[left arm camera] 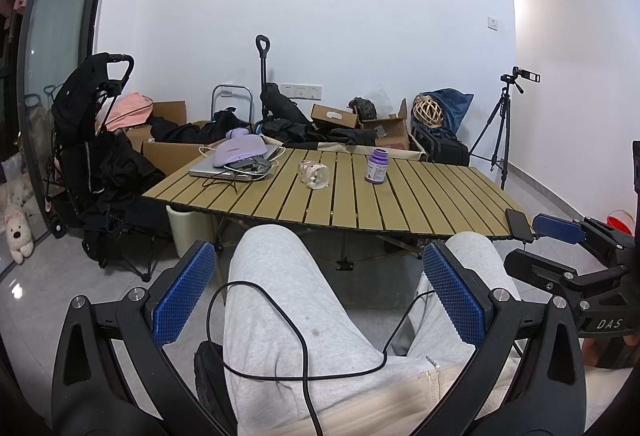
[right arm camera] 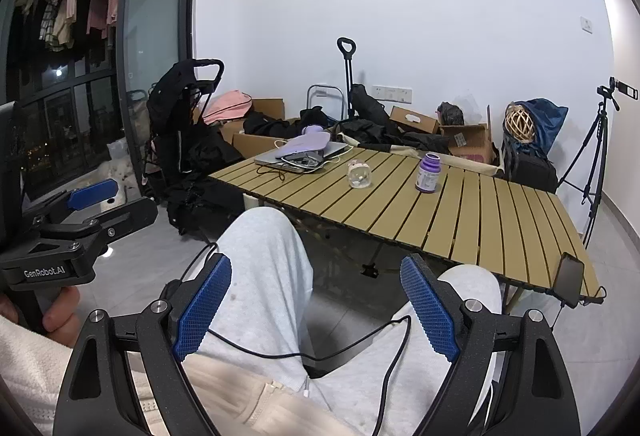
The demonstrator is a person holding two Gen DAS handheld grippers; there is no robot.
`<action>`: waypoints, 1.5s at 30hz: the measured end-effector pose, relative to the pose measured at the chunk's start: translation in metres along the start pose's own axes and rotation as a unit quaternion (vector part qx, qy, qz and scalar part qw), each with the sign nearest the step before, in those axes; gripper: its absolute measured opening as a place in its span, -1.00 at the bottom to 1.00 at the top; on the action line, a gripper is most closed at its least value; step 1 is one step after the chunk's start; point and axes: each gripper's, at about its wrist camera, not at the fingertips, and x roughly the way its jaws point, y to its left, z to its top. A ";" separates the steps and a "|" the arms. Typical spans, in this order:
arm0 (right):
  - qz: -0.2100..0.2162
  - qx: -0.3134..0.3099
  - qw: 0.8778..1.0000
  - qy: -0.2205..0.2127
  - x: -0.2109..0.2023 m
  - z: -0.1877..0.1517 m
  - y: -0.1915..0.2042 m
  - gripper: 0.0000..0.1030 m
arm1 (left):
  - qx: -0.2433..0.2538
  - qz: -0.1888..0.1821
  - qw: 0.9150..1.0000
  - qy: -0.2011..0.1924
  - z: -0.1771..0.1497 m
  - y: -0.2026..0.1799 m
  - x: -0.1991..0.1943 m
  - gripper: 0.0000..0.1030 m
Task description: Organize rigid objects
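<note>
A purple bottle [left arm camera: 377,165] stands upright on the slatted table [left arm camera: 420,204]; it also shows in the right wrist view [right arm camera: 428,173]. A clear bottle [left arm camera: 314,174] lies on its side to its left, also in the right wrist view [right arm camera: 359,174]. My left gripper [left arm camera: 320,292] is open and empty, held low over the person's lap, short of the table's near edge. My right gripper [right arm camera: 320,312] is open and empty, also over the lap. Each gripper shows from the side in the other's view, the right one in the left wrist view [left arm camera: 560,232] and the left one in the right wrist view [right arm camera: 92,194].
A laptop [left arm camera: 236,166] with a lilac device [left arm camera: 240,150] and cables lies at the table's far left. A black phone [left arm camera: 519,225] rests at the near right corner. Boxes, bags and a stroller [left arm camera: 92,140] crowd the floor behind. A tripod [left arm camera: 500,128] stands at the right.
</note>
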 end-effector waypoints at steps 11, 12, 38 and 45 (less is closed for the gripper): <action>0.009 0.003 1.000 -0.002 -0.001 0.000 -0.003 0.76 | 0.000 0.000 1.000 0.003 0.000 -0.001 0.001 1.00; 0.011 0.003 1.000 -0.003 -0.001 0.000 -0.003 0.76 | 0.000 0.000 1.000 0.004 0.000 -0.001 0.001 1.00; 0.012 0.009 1.000 -0.007 -0.001 -0.001 -0.005 0.76 | 0.001 -0.006 1.000 0.011 -0.002 0.001 0.008 1.00; 0.021 0.024 0.999 0.008 0.021 0.023 -0.025 0.76 | 0.039 -0.009 0.999 0.010 0.021 0.003 0.039 1.00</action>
